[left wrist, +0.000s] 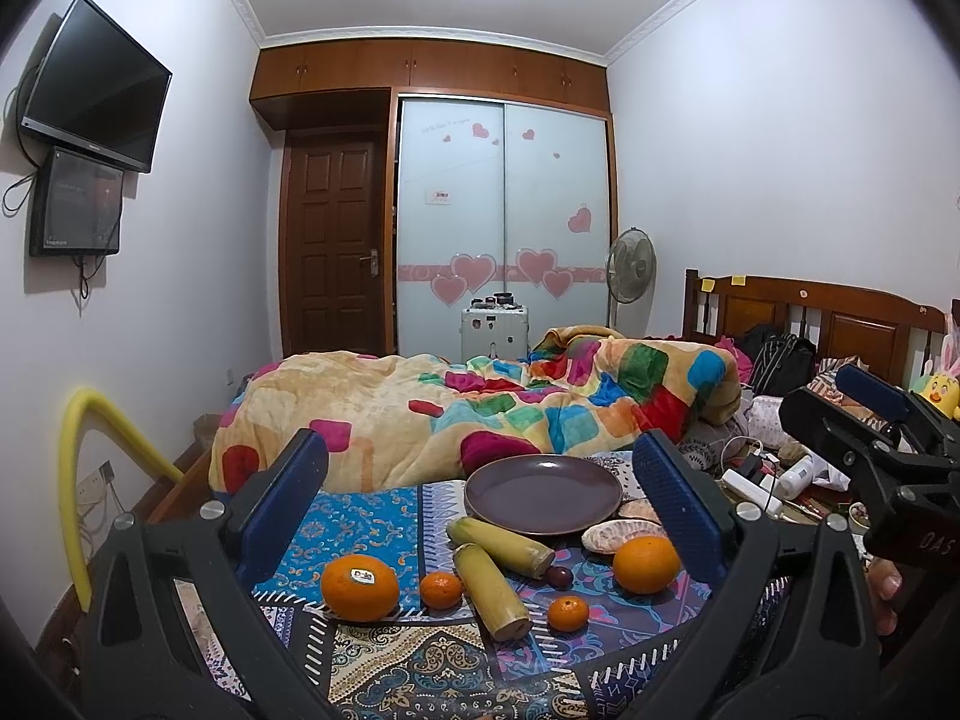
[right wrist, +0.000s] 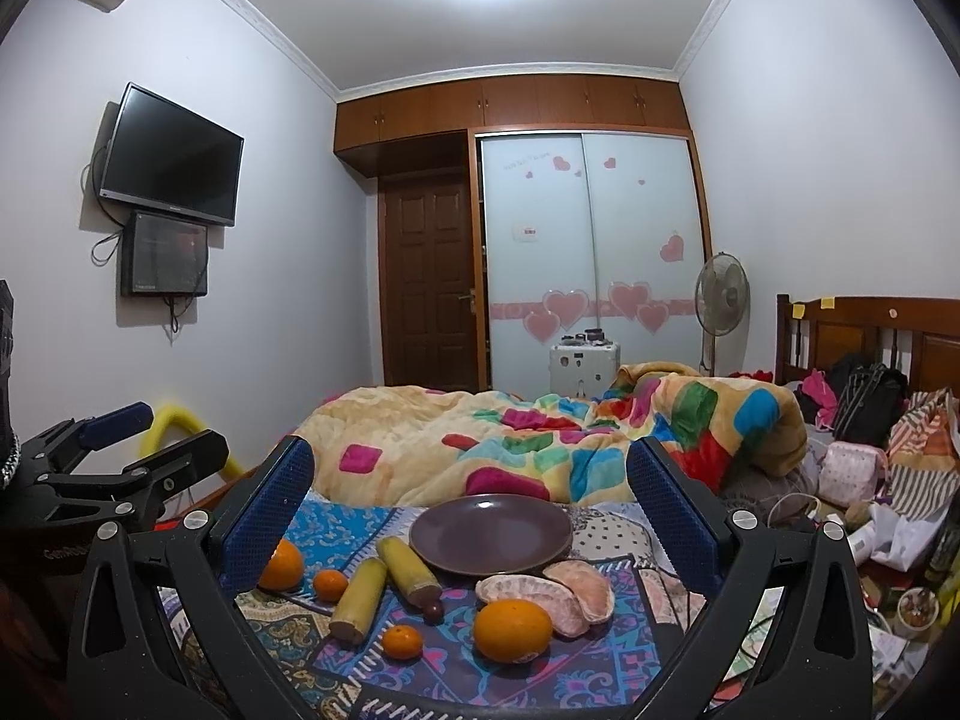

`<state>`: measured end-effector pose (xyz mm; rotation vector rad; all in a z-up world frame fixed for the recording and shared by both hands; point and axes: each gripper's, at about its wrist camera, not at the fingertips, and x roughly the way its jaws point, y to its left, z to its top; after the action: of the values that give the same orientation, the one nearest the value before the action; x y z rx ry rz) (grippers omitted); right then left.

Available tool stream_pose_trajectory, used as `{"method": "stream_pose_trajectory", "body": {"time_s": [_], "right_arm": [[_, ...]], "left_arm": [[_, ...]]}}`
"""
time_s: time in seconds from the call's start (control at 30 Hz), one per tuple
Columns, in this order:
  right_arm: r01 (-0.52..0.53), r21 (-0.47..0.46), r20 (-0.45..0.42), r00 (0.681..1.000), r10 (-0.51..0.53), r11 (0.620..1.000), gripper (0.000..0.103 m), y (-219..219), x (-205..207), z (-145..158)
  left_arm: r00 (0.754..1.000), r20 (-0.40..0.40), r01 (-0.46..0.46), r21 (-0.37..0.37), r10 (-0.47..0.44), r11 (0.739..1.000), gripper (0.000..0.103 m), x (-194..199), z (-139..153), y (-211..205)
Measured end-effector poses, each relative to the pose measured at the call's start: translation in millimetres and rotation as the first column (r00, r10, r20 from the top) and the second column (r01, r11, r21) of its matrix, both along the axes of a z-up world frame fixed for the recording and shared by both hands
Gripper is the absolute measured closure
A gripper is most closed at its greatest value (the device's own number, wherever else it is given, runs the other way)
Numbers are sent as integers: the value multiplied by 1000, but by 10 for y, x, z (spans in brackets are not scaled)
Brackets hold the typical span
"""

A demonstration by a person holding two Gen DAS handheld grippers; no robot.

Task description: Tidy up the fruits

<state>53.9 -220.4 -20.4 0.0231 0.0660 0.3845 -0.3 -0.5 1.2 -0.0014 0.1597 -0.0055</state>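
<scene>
An empty brown plate sits on a patterned cloth. In front of it lie two oranges, two small tangerines, two yellow sugarcane pieces, a dark grape and peeled pomelo segments. My left gripper is open and empty, above the fruit. My right gripper is open and empty, facing the plate; it also shows at the right of the left wrist view.
A rumpled colourful quilt lies behind the plate. Clutter of bags, cables and bottles fills the right side by the wooden headboard. A yellow foam tube stands at the left. A door and wardrobe are far behind.
</scene>
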Motion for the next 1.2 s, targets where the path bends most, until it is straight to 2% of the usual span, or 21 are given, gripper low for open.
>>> {"method": "stream_pose_trajectory", "body": {"time_s": [1.2], "right_arm": [[-15, 6, 11, 1000, 15, 1000, 0, 7, -41, 7]], "left_arm": [[1000, 6, 1, -1, -1, 1000, 0, -40, 66, -41]]}}
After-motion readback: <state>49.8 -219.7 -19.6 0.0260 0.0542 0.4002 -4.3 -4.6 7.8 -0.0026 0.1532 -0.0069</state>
